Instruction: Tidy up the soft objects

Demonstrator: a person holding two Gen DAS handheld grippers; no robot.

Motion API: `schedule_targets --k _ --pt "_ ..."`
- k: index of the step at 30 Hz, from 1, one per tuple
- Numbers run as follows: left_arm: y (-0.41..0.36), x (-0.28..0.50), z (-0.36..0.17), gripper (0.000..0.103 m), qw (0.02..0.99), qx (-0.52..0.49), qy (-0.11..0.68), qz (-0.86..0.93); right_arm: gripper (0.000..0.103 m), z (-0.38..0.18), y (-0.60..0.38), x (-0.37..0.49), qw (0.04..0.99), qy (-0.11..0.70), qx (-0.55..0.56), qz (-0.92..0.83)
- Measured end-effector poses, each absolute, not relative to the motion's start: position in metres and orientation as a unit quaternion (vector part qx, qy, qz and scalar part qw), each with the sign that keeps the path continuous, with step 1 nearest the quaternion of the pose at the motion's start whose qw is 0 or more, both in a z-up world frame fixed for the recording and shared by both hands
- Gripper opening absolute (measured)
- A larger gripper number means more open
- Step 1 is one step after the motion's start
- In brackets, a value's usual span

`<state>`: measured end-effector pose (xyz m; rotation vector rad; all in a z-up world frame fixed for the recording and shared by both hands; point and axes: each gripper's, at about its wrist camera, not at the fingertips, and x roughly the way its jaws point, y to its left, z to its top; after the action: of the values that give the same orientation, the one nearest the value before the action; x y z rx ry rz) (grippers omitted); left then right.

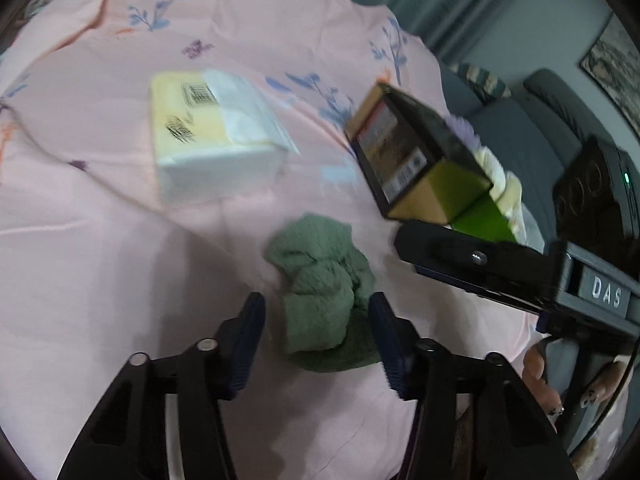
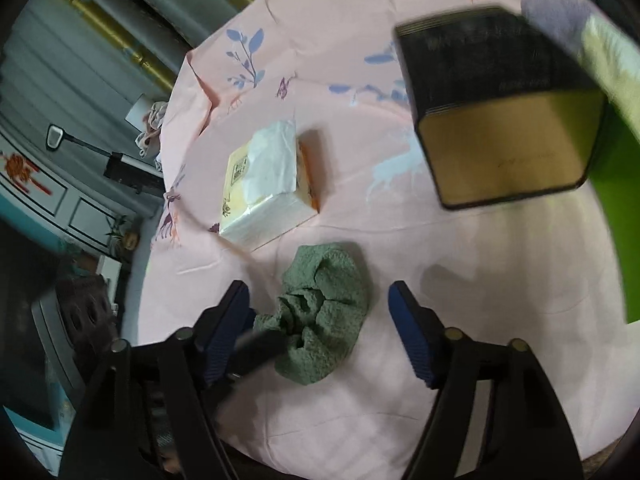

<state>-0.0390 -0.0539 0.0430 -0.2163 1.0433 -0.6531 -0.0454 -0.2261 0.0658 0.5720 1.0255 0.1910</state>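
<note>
The green cloth (image 1: 326,296) lies crumpled in a loose knot on the pink flowered sheet (image 1: 100,260) that covers the bench, and both pairs of jaws are aimed at it. In the left wrist view it sits right between our left gripper (image 1: 318,338) fingers: the right-hand pad looks to be touching or just beside the cloth's edge, while the left-hand pad stands a little apart from it. Those jaws are wide, holding nothing. The bundle's longer axis runs roughly away from us along the fingers, so closing would pinch it across its narrower width, which is the easier bite.

In the right wrist view the same cloth (image 2: 326,312) sits between the fingers of our right gripper (image 2: 320,332) too, but off-centre, crowded toward the left-hand pad with an open gap on the other side. These jaws are also wide and empty. A dark blurred shape, probably the tip of the left gripper, reaches into the cloth from that side, so the two tools are close together here. We judge the left gripper nearer and better centred; it seems the natural one to take the cloth, and the right would have to keep clear.

Farther out, a pack of tissues (image 1: 216,136) lies beyond the cloth to the left, well apart from it. A dark box (image 2: 500,108) with a tan end stands to the right, beside something bright green (image 2: 616,216) at the bench's edge.
</note>
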Motion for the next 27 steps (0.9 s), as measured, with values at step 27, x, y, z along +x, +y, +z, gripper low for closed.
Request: schedule_targets --k 27 --pt "-0.05 -0.057 0.078 0.031 0.848 -0.076 0.423 -0.311 0.029 0.072 -0.192 -0.052 0.83 0.455 0.282 0.155"
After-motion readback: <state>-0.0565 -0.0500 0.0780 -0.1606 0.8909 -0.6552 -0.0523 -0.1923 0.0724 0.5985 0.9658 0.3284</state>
